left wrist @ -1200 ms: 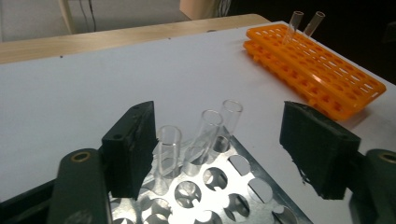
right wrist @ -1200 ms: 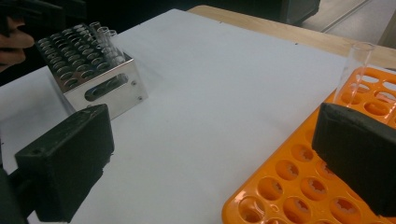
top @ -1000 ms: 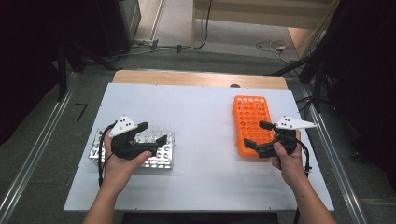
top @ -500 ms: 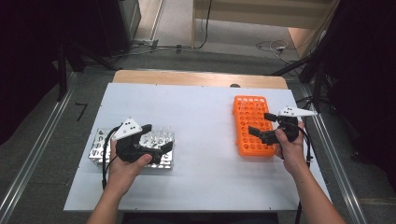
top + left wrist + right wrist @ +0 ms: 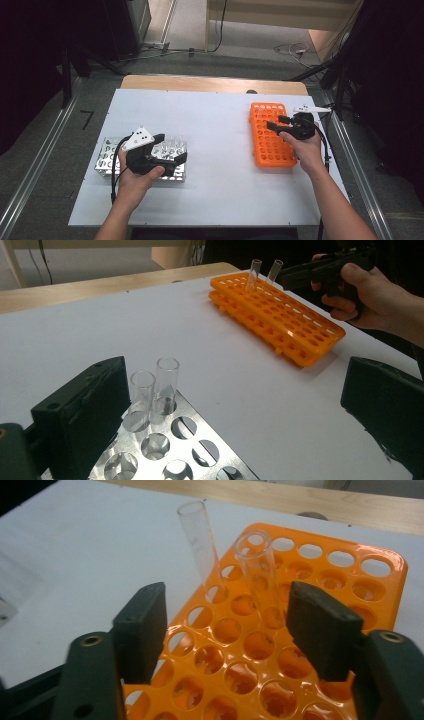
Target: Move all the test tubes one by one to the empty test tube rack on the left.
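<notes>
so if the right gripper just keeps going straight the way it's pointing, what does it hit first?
Probably the nearer glass tube standing in the orange rack. It sits ahead of the right gripper, just past the half-open jaws. A second tube leans further left. Depth is uncertain.

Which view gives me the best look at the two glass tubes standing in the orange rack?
The right gripper view: the two glass tubes stand close up in the orange rack, just beyond the right tool, clear of its pads. The left gripper view shows them small and far off. In the high view they are too small to make out.
</notes>
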A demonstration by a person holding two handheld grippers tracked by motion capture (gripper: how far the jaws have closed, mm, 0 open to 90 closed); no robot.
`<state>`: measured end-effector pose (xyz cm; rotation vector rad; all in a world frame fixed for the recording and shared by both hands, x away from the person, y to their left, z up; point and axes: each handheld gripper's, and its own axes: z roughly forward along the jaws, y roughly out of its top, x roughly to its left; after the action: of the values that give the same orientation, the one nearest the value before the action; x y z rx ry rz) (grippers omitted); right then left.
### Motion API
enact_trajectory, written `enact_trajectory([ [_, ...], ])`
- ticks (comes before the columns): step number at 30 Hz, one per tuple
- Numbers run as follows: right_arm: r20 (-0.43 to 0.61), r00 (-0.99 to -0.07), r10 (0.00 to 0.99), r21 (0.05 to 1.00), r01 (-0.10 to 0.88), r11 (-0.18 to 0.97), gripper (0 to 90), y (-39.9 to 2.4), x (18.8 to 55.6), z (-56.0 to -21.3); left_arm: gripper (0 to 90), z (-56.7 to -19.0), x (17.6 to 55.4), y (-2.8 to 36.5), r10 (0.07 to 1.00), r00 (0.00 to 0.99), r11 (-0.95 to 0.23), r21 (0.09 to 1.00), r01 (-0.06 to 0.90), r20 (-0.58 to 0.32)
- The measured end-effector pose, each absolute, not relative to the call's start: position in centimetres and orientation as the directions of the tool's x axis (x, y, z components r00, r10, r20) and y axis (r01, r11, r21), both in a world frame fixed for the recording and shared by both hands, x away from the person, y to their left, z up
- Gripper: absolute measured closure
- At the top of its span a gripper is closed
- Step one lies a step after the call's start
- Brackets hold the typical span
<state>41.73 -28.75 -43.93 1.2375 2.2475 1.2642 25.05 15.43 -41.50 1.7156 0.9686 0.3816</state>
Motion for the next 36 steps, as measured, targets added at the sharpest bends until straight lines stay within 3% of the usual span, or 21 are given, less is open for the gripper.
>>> enact_trajectory([
  [9,0.100,-0.528,0.843,0.759,0.589,0.279,52.8,-28.2,43.5,-44.9,0.0,-41.5,25.1,15.4,0.761,0.616,-0.094,0.903,0.418,-0.206],
  [24,0.016,-0.523,0.852,0.734,0.585,0.345,70.2,-27.2,44.2,-45.3,0.0,-41.6,25.1,15.1,0.758,0.619,-0.102,0.900,0.423,-0.205],
  [36,-0.012,-0.509,0.861,0.755,0.560,0.341,73.9,-27.2,43.9,-44.9,0.0,-41.6,25.1,15.0,0.755,0.624,-0.108,0.900,0.423,-0.202],
])
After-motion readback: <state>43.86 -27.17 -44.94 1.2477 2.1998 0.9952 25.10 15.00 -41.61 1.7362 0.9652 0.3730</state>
